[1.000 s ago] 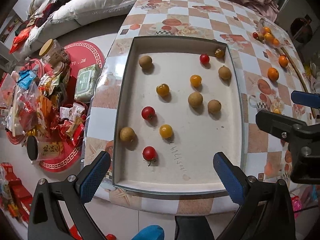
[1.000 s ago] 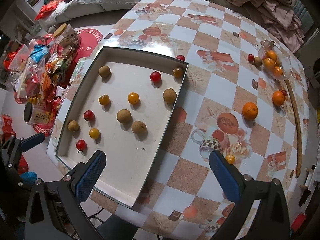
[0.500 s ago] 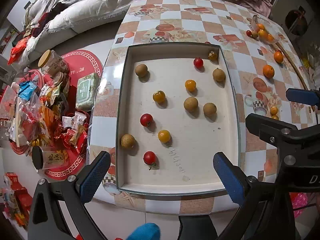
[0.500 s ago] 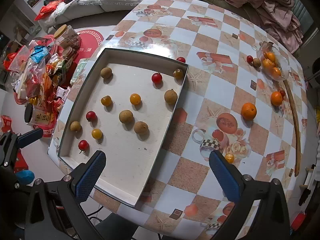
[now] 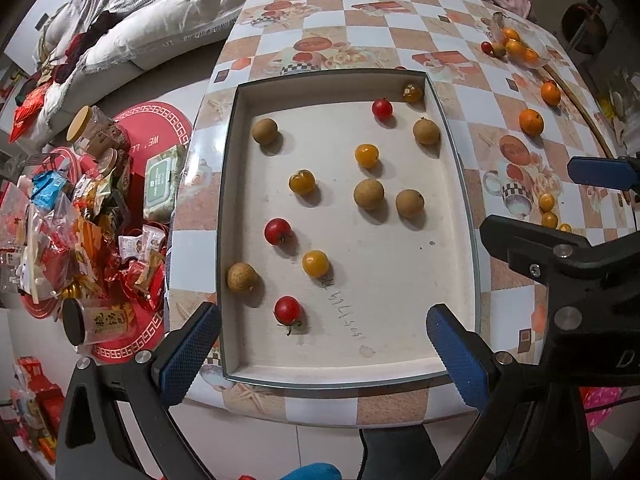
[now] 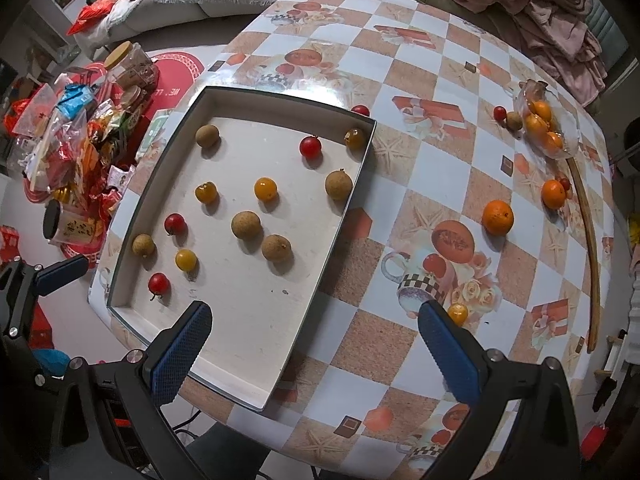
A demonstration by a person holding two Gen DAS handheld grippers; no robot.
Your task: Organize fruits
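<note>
Both the left gripper (image 5: 322, 344) and the right gripper (image 6: 314, 344) hang wide open, empty, above the tray (image 5: 230, 208). Lower slowly on the near red tomato (image 5: 287, 309); close softly.

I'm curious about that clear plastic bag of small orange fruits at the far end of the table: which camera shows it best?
The right wrist view: the clear plastic bag of small orange fruits appears larger and unobstructed there. The left wrist view shows it small, near the frame's far edge.
</note>
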